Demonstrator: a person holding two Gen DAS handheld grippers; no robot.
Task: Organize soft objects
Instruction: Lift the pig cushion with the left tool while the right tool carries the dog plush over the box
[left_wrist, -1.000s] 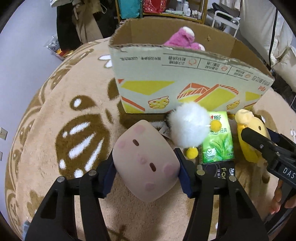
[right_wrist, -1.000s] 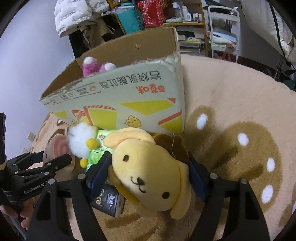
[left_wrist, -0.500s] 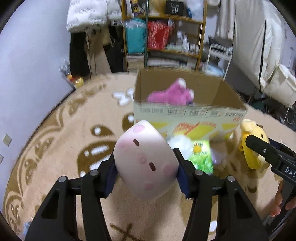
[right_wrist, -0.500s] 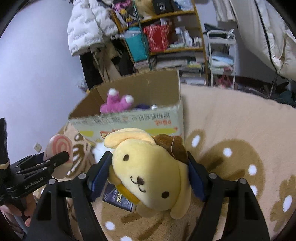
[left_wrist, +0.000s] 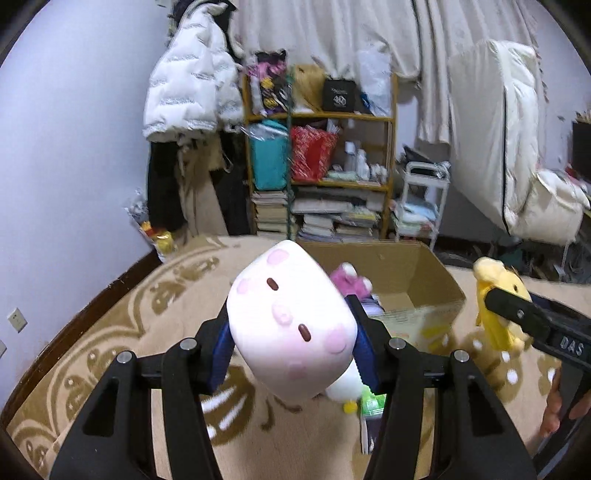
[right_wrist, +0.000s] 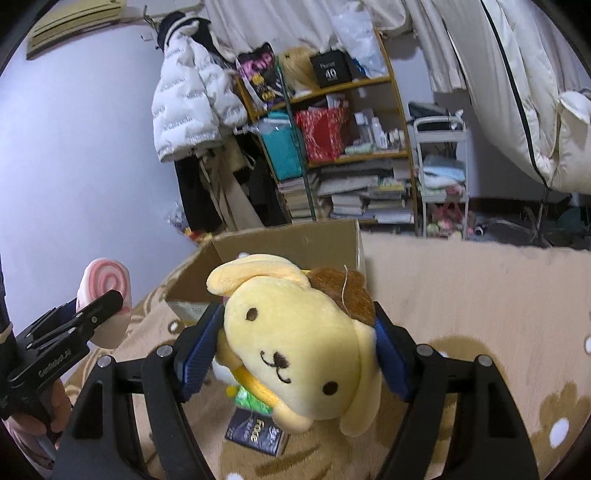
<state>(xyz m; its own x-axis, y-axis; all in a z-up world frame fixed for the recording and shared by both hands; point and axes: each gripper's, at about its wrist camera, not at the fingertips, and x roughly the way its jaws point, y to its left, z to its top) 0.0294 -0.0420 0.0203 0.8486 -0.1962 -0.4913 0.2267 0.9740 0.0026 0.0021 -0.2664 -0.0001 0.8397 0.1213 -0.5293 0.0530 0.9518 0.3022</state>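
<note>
My left gripper (left_wrist: 291, 350) is shut on a pink cube plush (left_wrist: 290, 325) with a face, held in the air in front of the open cardboard box (left_wrist: 417, 273). My right gripper (right_wrist: 295, 350) is shut on a yellow dog plush (right_wrist: 295, 343) with a brown cap, also held up before the box (right_wrist: 288, 240). A magenta plush (left_wrist: 351, 282) lies inside the box. A white fluffy plush (left_wrist: 343, 389) lies on the rug under the cube. The right gripper with the dog shows in the left wrist view (left_wrist: 498, 314); the left gripper with the cube shows in the right wrist view (right_wrist: 103, 291).
A green packet (left_wrist: 373, 400) and a dark packet (right_wrist: 258, 432) lie on the beige patterned rug (left_wrist: 129, 325). Behind the box stand a cluttered shelf (left_wrist: 321, 173), stacked books, a small cart (left_wrist: 421, 199) and hanging coats (left_wrist: 184, 96).
Both grippers have risen from rug level with their plush toys, so the box now sits lower in view and its inside shows. The white plush and packets stayed on the rug.
</note>
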